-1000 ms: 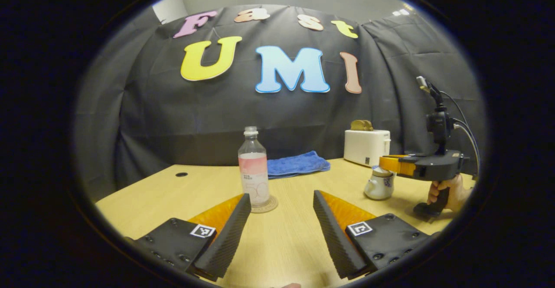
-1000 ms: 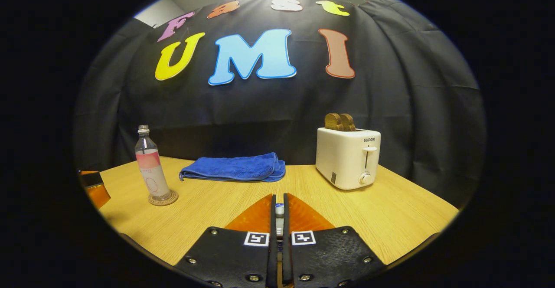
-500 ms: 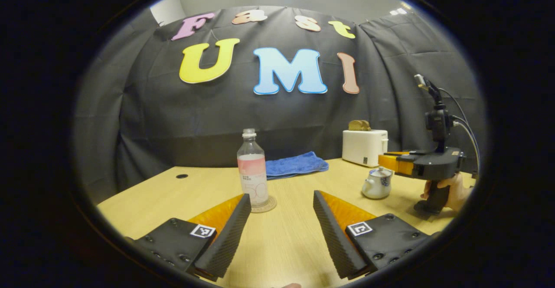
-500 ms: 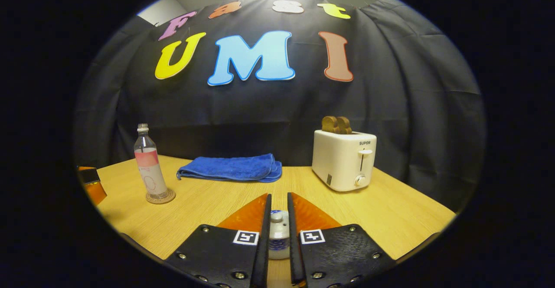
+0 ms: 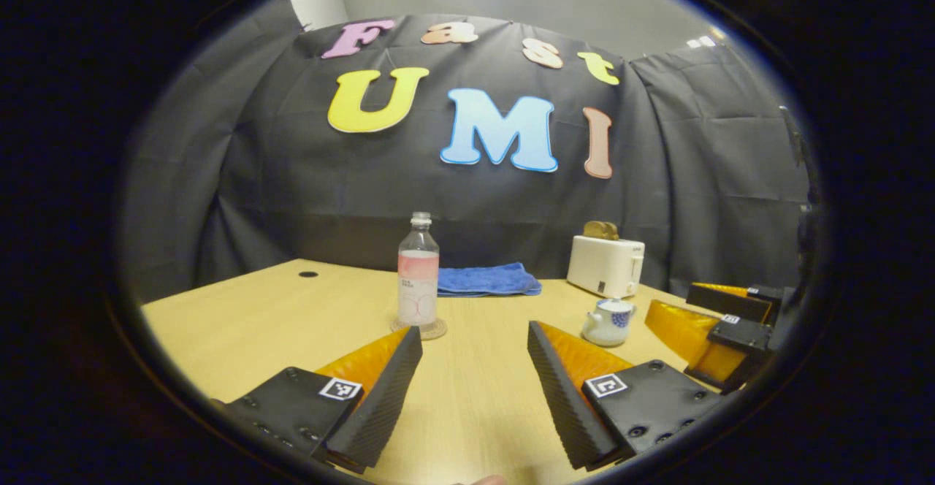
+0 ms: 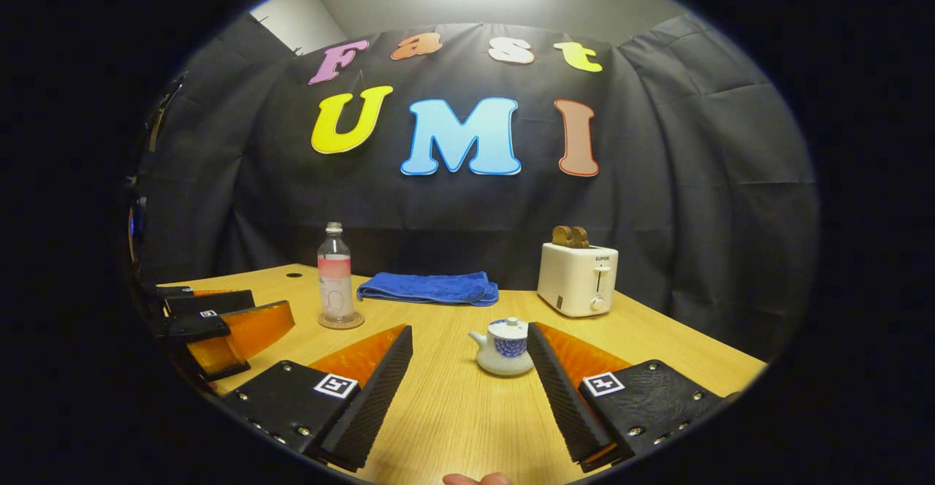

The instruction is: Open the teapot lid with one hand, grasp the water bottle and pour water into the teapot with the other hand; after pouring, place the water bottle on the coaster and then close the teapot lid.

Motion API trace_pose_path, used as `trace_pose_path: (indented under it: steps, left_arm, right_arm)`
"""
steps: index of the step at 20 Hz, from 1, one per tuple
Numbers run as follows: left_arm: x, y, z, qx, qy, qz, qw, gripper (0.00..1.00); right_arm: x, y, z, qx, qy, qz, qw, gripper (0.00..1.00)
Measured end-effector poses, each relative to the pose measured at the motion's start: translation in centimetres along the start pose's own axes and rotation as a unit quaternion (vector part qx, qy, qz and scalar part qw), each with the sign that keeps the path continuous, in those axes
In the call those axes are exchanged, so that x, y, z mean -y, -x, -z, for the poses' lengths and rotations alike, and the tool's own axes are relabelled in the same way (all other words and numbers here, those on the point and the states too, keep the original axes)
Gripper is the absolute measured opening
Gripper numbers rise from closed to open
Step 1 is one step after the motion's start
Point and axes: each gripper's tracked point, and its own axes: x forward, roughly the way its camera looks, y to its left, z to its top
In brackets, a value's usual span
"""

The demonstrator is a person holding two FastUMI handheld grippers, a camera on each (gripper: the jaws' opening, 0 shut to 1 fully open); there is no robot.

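A clear water bottle (image 5: 418, 269) (image 6: 335, 273) with a pink label stands upright on a round coaster (image 5: 418, 328) (image 6: 340, 321). The small white teapot (image 5: 605, 321) (image 6: 502, 346) with blue pattern sits on the table with its lid on. In the left gripper view my left gripper (image 5: 473, 345) is open and empty, short of the bottle. The right gripper view has my right gripper (image 6: 469, 342) open, with the teapot just ahead, near its right finger and untouched. Each gripper also appears off to the side: the right gripper (image 5: 719, 317) and the left gripper (image 6: 219, 321).
A folded blue towel (image 5: 486, 280) (image 6: 429, 288) lies at the back of the wooden table (image 5: 241, 317) (image 6: 657, 339). A white toaster (image 5: 605, 266) (image 6: 577, 277) holding bread stands at the back right. A small round hole (image 5: 307, 275) marks the table's far left.
My right gripper has opened off the teapot lid's knob, leaving the lid on the pot, and drawn back. My left gripper has also pulled back a little from the bottle.
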Motion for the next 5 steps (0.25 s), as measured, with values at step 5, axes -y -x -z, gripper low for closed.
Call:
trace_pose_path:
  steps: [5]
  left_arm:
    - [0.4,1.1,0.8,0.013,-0.013,-0.029,0.999,1.0]
  right_arm:
    - [0.2,1.0,1.9,-0.012,-0.023,0.04,0.999,0.96]
